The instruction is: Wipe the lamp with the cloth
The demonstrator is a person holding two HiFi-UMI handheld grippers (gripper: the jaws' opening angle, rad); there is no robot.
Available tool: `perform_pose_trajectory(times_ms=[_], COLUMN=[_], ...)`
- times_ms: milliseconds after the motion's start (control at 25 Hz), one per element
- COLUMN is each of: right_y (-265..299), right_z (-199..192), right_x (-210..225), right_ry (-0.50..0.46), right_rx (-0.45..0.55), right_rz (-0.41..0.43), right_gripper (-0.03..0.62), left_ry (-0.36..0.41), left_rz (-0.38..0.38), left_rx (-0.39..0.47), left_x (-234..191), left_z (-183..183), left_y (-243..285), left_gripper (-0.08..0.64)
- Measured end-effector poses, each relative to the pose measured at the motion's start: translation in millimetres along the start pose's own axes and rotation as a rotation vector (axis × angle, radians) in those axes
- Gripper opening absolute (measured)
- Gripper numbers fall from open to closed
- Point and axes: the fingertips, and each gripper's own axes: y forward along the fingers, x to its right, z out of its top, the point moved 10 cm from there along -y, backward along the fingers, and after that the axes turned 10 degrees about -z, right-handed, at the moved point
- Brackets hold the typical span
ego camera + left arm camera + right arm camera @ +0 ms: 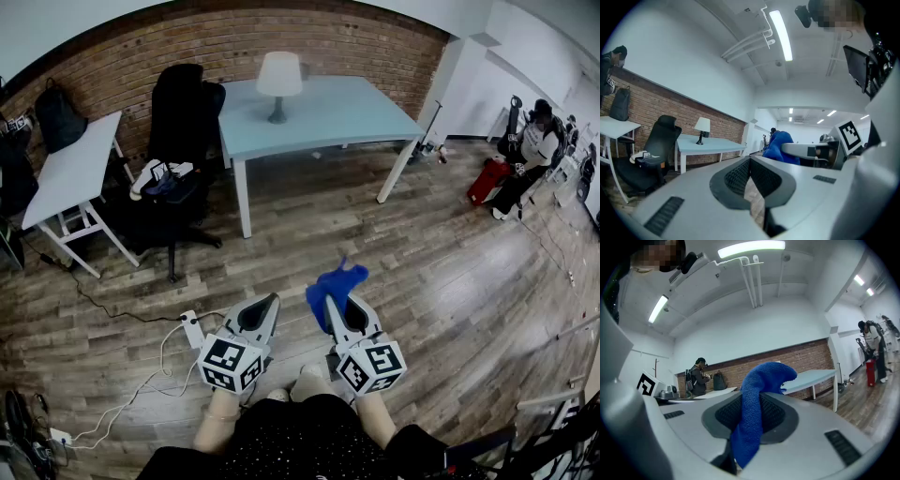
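The small table lamp with white shade and dark stem and foot point(279, 82) stands upright toward the back left part of the pale blue-grey rectangular surface point(356, 112), against the red brick wall point(122, 56); its shade looks clean and undented at this range, though fine dust could not be made out from here. It is well apart from me, across an open stretch of wood-plank floor point(441, 272). The blue terry cloth point(334, 287) is pinched in my right hand-held gripper point(339, 307), whose jaws are closed on its middle, with one bunched end standing above the tips and the other hanging below. My left hand-held gripper point(264, 311) has its jaws together at the tips and carries nothing. I judge the step in hand to be the approach: cloth secured, no contact with the lamp yet. The next move calls for crossing to the surface and laying the free end lightly on the shade; a light lamp may tip, so the left could steady the foot. A black office chair point(178, 141) stands just beside the surface.
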Motion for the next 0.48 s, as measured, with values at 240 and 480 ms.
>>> perform_pose_trajectory(times_ms=[240, 480], right_y=[17, 61], right_z=[2, 2], right_x=[3, 22], right_ry=[0.0, 0.005], right_rx=[0.027, 0.026], right_rz=[0.009, 0.038], right_gripper=[0.088, 0.089], left_ry=[0.003, -0.008], left_rz=[-0.005, 0.033], left_rx=[0.003, -0.012], left_x=[-10, -38], left_z=[1, -3], left_y=[7, 30], left_gripper=[0.009, 0.009])
